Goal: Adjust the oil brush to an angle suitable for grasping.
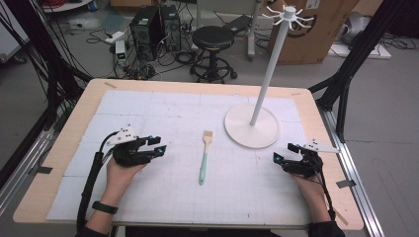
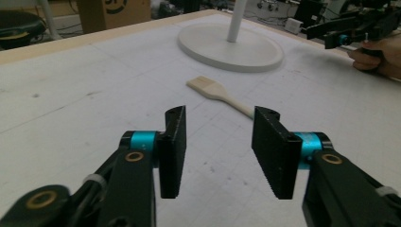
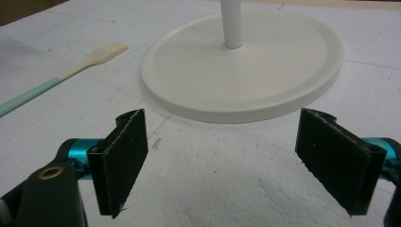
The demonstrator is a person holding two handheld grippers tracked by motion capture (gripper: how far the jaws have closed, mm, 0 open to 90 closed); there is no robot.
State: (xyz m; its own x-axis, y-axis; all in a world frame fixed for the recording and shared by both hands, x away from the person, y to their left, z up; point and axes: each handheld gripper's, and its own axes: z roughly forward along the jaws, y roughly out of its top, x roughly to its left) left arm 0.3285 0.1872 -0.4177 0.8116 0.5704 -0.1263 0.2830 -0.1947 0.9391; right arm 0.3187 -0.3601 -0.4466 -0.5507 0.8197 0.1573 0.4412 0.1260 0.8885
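Lying at centre frame on the white gridded table mat, a wooden brush with a mint-green handle sits between the left gripper and right gripper, both empty with jaws apart; no legible writing.

**Both tools open, hands low at the near corners**

You are holding your left tool low over the bench, its jaws parted and pointing toward the right. Your left forearm, wearing a dark wristband, is coming in from the near edge. Your right tool is sitting at the right side, jaws spread wide, pointing left and slightly forward. Both tools are gripping nothing.
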